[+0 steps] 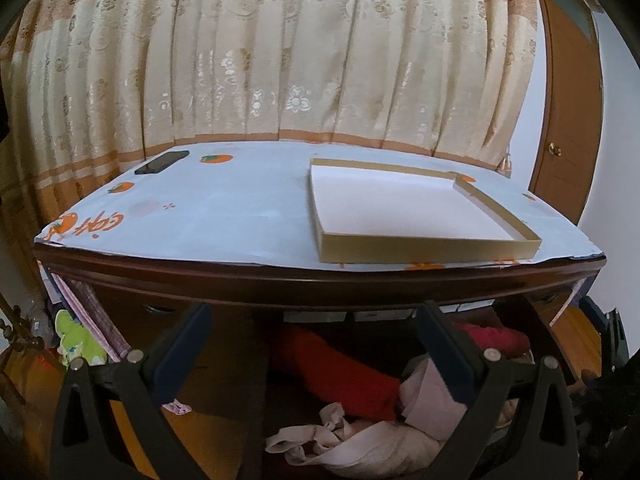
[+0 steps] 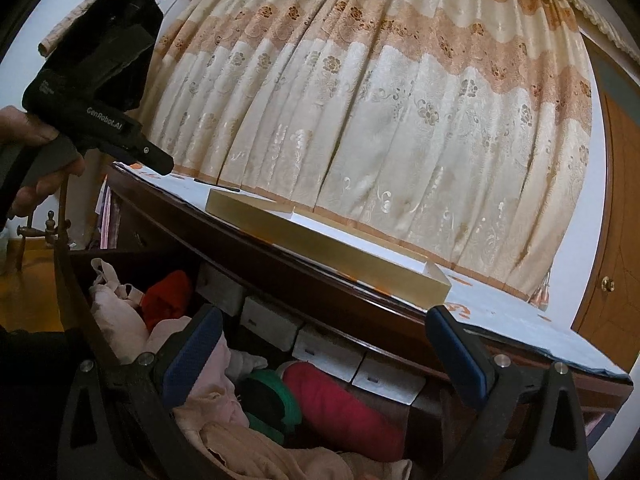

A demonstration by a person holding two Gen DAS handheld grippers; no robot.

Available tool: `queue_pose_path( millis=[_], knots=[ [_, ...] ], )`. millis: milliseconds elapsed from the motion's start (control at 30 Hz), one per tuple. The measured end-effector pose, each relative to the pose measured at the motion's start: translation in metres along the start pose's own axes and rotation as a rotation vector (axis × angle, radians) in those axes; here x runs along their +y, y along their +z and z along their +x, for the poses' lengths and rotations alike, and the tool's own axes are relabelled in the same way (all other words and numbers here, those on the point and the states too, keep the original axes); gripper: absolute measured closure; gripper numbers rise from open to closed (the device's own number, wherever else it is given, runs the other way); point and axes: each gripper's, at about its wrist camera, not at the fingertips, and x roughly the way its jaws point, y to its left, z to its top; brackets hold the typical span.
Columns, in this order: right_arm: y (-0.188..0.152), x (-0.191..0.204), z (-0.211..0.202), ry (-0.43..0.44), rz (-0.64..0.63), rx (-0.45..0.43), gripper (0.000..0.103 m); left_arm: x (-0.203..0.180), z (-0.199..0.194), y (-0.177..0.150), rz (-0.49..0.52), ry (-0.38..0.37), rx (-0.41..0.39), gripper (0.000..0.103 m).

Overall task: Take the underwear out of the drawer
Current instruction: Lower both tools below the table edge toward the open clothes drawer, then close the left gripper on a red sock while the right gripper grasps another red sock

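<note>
The dark wooden drawer (image 2: 80, 280) stands pulled open under the dresser top. It holds pale pink underwear (image 1: 424, 396) (image 2: 208, 364), beige garments (image 1: 352, 448), a red roll (image 1: 344, 368) (image 2: 340, 404) and a green-edged dark piece (image 2: 272, 400). My left gripper (image 1: 316, 320) is open and empty above the drawer, its right finger next to the pink underwear. My right gripper (image 2: 324, 328) is open and empty over the drawer's middle. The body of the left gripper (image 2: 100, 120) shows held in a hand at upper left.
The dresser top (image 1: 240, 216) has a white cloth with orange prints, a shallow gold-rimmed box lid (image 1: 400, 208) (image 2: 320, 240) and a black phone (image 1: 162, 162). White boxes (image 2: 320, 348) line the drawer's back. A curtain (image 1: 280, 60) hangs behind; a wooden door (image 2: 616, 240) is at right.
</note>
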Motion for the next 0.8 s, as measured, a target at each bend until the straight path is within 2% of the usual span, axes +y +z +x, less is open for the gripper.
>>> queue_pose_path(
  millis=[800],
  knots=[
    [0.004,0.005,-0.002,0.025,-0.022,0.114,0.001,0.002,0.001,-0.01,0.023,-0.018,0.051,0.0]
  ],
)
